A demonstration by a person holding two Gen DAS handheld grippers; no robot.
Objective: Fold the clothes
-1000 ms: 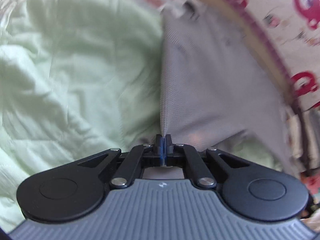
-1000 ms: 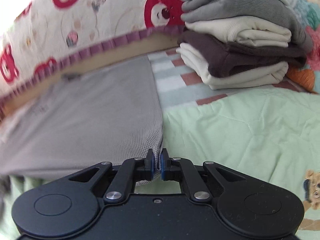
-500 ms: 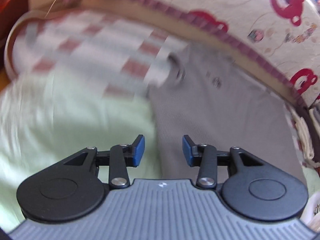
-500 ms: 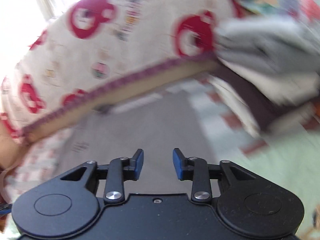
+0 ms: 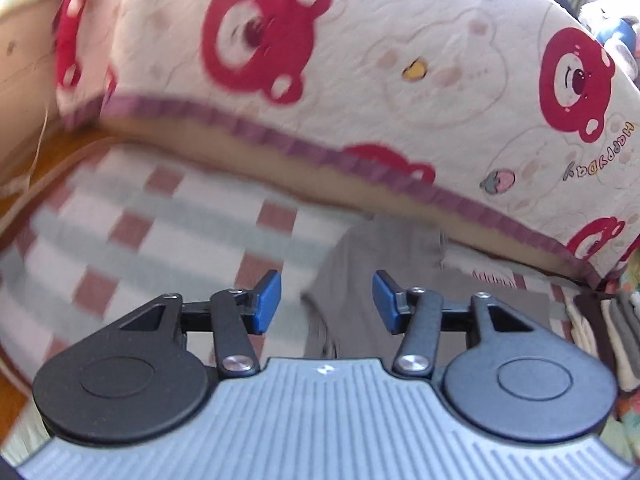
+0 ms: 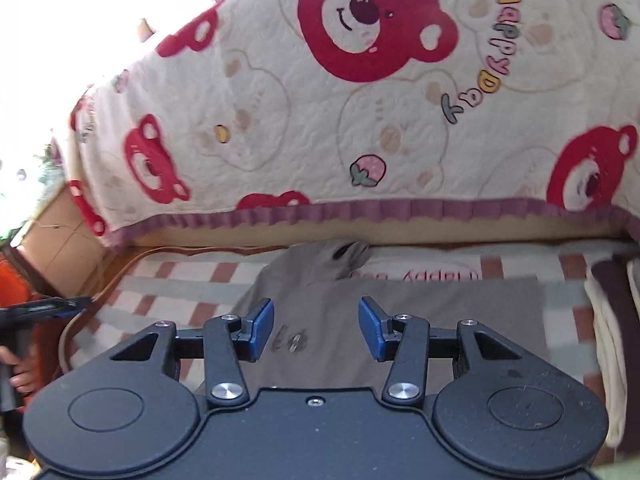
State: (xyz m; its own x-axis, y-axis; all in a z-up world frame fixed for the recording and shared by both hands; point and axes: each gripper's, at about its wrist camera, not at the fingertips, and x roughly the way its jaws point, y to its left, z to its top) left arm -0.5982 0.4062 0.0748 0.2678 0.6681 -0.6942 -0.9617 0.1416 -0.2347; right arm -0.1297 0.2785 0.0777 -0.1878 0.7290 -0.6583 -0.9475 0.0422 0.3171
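both hand-held grippers lifted off, jaws opening, grey garment (image 6: 400, 320) lying flat below

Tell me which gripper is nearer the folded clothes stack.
Right. The right gripper hovers just left of the stack; the left gripper is farther left. Both jaws are opening, empty.

Garment (image 6: 400, 320) on bedsheet (image 6: 180, 292), before headboard cover (image 6: 320, 120)

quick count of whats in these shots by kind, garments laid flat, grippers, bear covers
grey garment laid flat on the checked sheet: 1
grippers, jaws opening with nothing between them: 2, left gripper and right gripper
bear-print cover: 1
total: 4
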